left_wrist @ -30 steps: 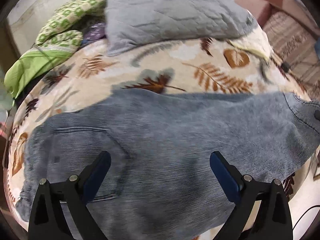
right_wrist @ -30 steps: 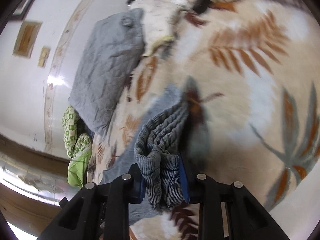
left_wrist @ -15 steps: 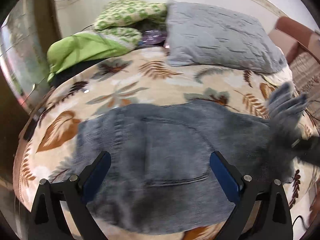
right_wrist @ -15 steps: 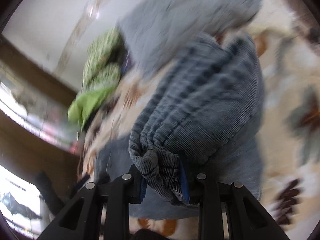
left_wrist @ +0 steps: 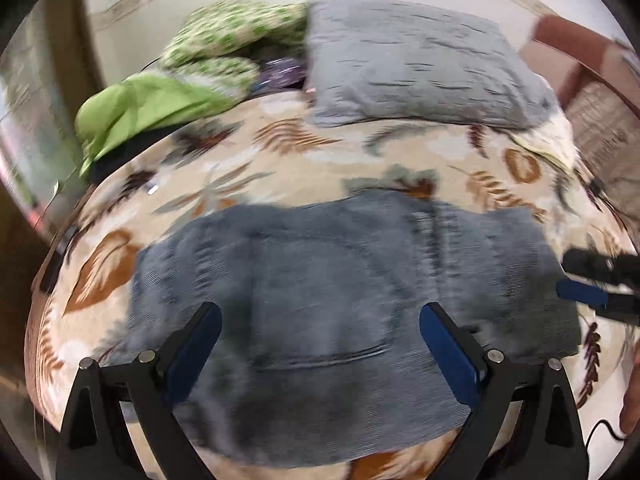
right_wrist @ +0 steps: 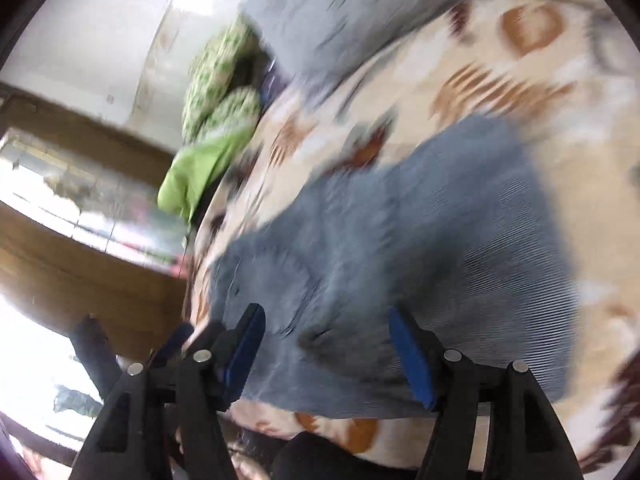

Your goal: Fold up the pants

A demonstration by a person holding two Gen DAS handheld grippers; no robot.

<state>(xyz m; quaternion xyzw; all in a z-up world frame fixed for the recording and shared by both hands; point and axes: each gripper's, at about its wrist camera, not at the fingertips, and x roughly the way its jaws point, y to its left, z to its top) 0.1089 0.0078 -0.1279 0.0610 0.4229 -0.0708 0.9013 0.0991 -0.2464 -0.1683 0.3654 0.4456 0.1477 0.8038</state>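
Pants (left_wrist: 352, 312) lie folded across the leaf-print bed (left_wrist: 304, 168). Right hand-held gripper (right_wrist: 328, 348) has just been opening, jaws spread, nothing between them; left hand-held gripper (left_wrist: 320, 344) spread, empty. Recommended: withdraw clear without snagging, then square the edges

Motion blur smears your right view, so the pants (right_wrist: 400, 248) show no seams there. Your left view cuts the right gripper (left_wrist: 600, 284) off at its edge. A dark item (left_wrist: 276, 74) behind the pillow (left_wrist: 420, 68) stays unidentifiable.
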